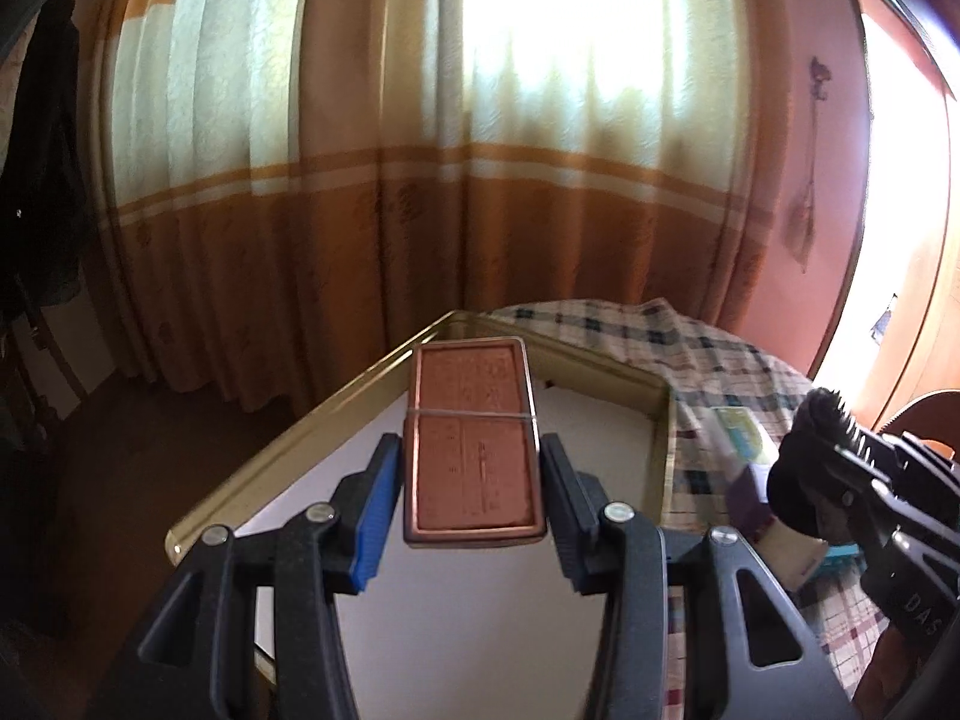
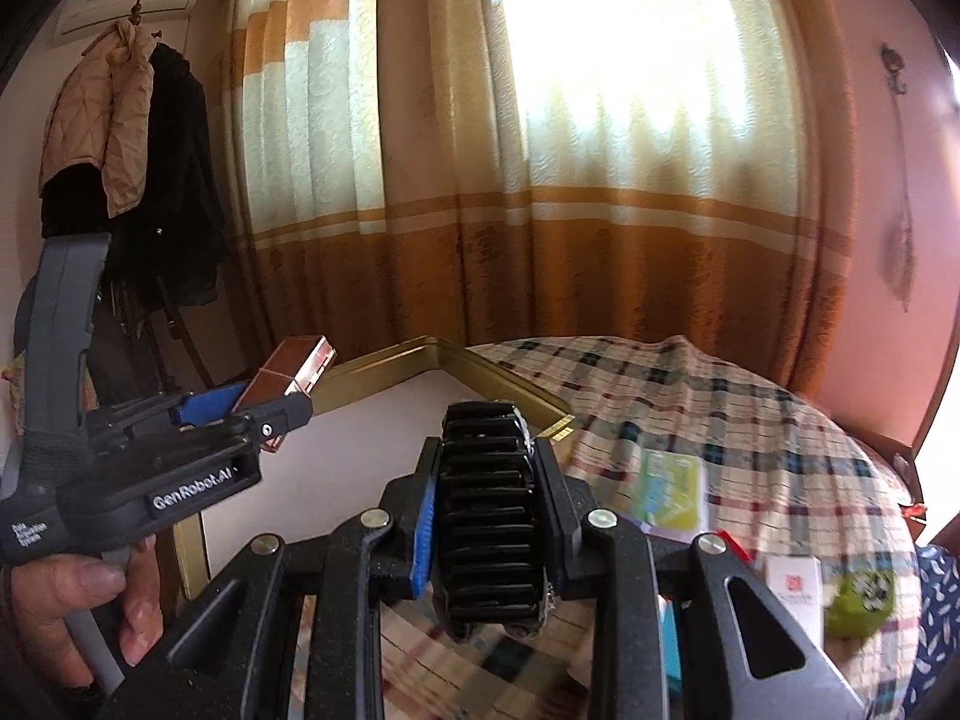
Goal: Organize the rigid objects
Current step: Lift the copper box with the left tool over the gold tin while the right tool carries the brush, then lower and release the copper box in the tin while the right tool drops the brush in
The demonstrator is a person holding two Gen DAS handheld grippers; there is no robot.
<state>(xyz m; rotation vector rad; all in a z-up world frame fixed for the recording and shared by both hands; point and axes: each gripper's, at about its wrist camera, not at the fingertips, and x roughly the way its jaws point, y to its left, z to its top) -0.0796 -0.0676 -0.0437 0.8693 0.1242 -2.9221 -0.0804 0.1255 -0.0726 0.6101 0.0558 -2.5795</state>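
Observation:
My left gripper [image 1: 471, 480] is shut on a flat copper-brown box [image 1: 472, 441] with a band across its middle, held above a gold-rimmed tray [image 1: 312, 426] with a white floor. The box and left gripper also show at left in the right wrist view [image 2: 288, 375]. My right gripper [image 2: 486, 510] is shut on a black ribbed hair clip [image 2: 487, 516], held above the tray's near right side. The clip and right gripper appear at far right in the left wrist view [image 1: 828, 462].
A round table has a plaid cloth [image 2: 690, 396]. On it lie a green-yellow packet [image 2: 669, 489], a white box [image 2: 792, 594] and a green object [image 2: 858, 600]. Orange-and-cream curtains [image 1: 420, 210] hang behind. Coats [image 2: 126, 144] hang at left.

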